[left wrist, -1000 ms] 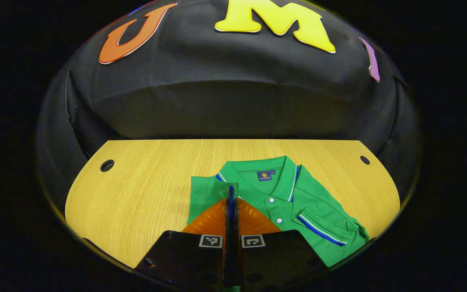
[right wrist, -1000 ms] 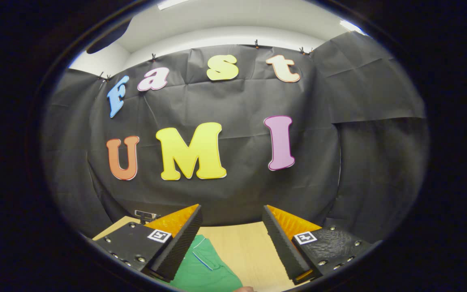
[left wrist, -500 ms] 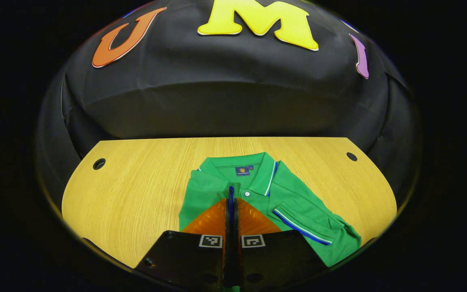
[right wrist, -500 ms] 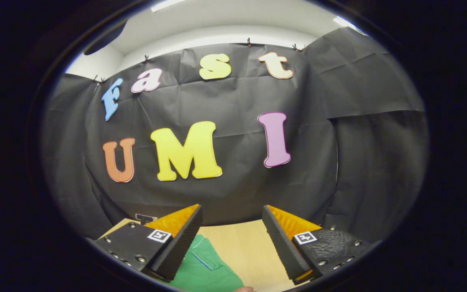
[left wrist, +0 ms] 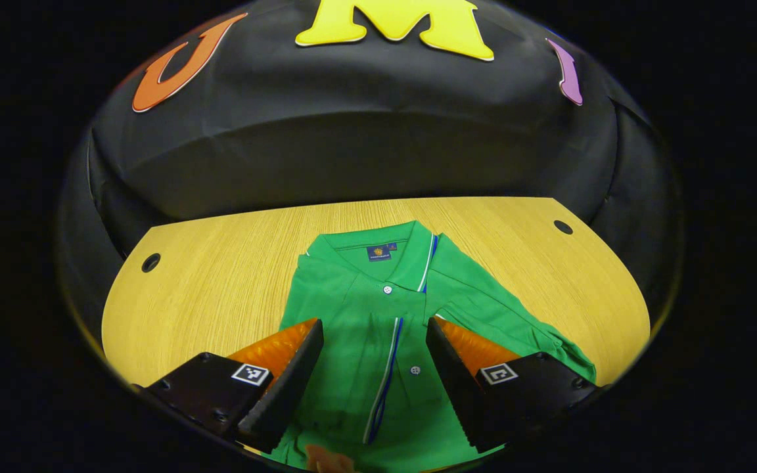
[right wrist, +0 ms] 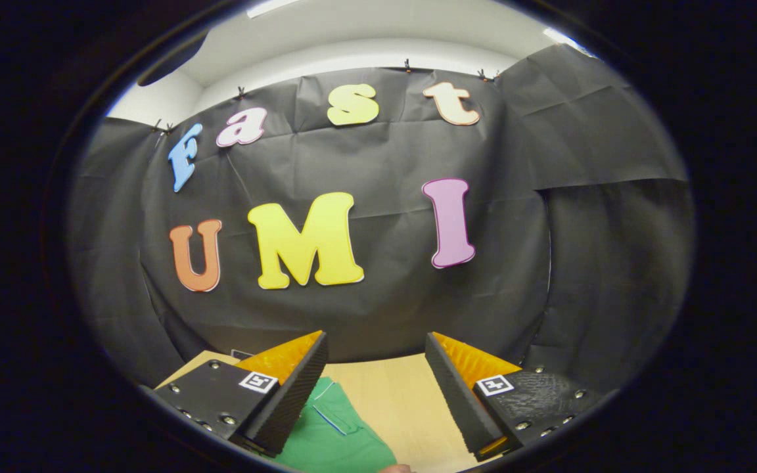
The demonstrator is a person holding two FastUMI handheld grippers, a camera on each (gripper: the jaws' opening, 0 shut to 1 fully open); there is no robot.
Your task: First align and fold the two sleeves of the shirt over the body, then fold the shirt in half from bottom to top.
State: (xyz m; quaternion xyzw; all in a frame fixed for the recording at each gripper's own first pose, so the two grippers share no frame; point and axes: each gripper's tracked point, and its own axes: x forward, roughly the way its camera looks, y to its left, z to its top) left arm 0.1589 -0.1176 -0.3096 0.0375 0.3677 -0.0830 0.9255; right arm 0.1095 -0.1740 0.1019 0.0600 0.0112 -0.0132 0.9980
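**Left sleeve let go on the polo's chest**

In the left gripper view, a green polo shirt point(left wrist: 378, 309) lies flat on the wooden tabletop point(left wrist: 207, 276), collar toward the booth wall. The collar and sleeve cuffs carry blue and white trim, a small label sits inside the neck, and white buttons run down the placket. One sleeve lies folded across the chest, its striped cuff edge point(left wrist: 385, 374) running down the middle of the body; the other sleeve lies folded in at the right side, somewhat rumpled.

The left hand-held gripper point(left wrist: 374, 358) hovers over the folded sleeve with its fingers spread wide apart, gripping nothing. Half a second earlier those fingers were pressed together on the cuff edge and held it up above the chest; the cuff now rests on the shirt.

In the right gripper view, the right hand-held gripper point(right wrist: 376, 387) is held up facing the wall, fingers wide apart, much as it was before. A corner of the polo point(right wrist: 332, 433) shows on the tabletop below its left finger.

Two round holes point(left wrist: 151, 263) pierce the tabletop's far corners.
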